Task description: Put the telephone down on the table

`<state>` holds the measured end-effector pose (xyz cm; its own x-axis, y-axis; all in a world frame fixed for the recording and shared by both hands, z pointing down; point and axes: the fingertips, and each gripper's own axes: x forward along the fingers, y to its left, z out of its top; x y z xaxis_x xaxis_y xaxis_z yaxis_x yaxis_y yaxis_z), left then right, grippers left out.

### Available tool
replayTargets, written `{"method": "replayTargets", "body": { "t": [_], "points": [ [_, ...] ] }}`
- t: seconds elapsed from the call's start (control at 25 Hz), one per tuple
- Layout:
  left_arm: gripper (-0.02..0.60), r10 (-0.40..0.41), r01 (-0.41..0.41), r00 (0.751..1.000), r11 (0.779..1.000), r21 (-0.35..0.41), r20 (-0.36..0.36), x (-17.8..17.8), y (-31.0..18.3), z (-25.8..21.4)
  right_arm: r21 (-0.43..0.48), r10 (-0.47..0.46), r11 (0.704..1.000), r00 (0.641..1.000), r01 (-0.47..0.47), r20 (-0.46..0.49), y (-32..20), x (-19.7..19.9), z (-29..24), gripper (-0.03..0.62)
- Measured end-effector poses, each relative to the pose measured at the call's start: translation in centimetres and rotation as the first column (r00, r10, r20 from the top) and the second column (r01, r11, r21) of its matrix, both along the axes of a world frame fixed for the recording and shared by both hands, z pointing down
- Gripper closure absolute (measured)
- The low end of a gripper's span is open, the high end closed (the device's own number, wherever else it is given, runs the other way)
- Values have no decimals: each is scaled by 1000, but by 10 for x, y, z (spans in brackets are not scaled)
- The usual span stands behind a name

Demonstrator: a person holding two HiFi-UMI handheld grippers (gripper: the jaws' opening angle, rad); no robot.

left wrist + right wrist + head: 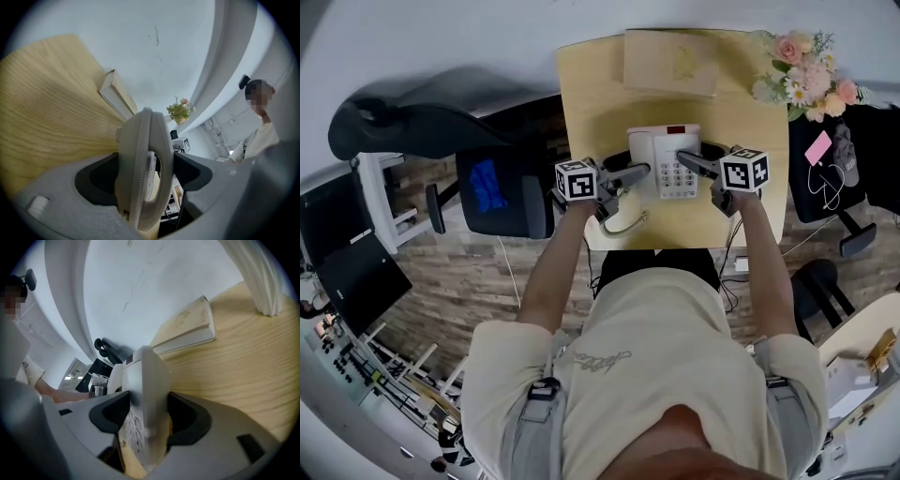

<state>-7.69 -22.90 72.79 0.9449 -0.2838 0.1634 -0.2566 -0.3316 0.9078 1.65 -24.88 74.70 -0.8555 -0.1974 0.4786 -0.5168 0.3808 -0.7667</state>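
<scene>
Telephone, item one: where is it, and what has hold of it?

— It is over the near middle of the table. I cannot tell whether its underside touches the wood yet. My left gripper is clamped on the handset, and my right gripper is clamped on the opposite edge of the base, beside the keypad.

Why a grip on each side?

— As I judge it, holding both flanks keeps the base level and the handset seated in its cradle. A grip on one side alone would likely tip the telephone. The cord hangs in a loop off the near table edge, slack.

Materials and form?

— The telephone is off-white moulded plastic, smooth, with rounded corners. The handset is a curved bar with a slotted grille on its inner face. The keys are small, raised and pale. The table is light wood-grain laminate, flat and matt.

Other entries?

— One closed book with a tan cover lies flat at the far edge, well apart from the telephone. One bunch of flowers, pink and cream, is at the far right corner. I judge neither obstructs a straight set-down.
</scene>
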Motion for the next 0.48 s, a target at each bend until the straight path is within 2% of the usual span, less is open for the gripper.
{"method": "replayTargets", "body": {
  "t": [0.48],
  "points": [
    [219,-17,13,1000,991,-133,-26,-3,-5,16,-67,-5,998,1000,4,-10,-4,-3,18,355]
  ]
}}
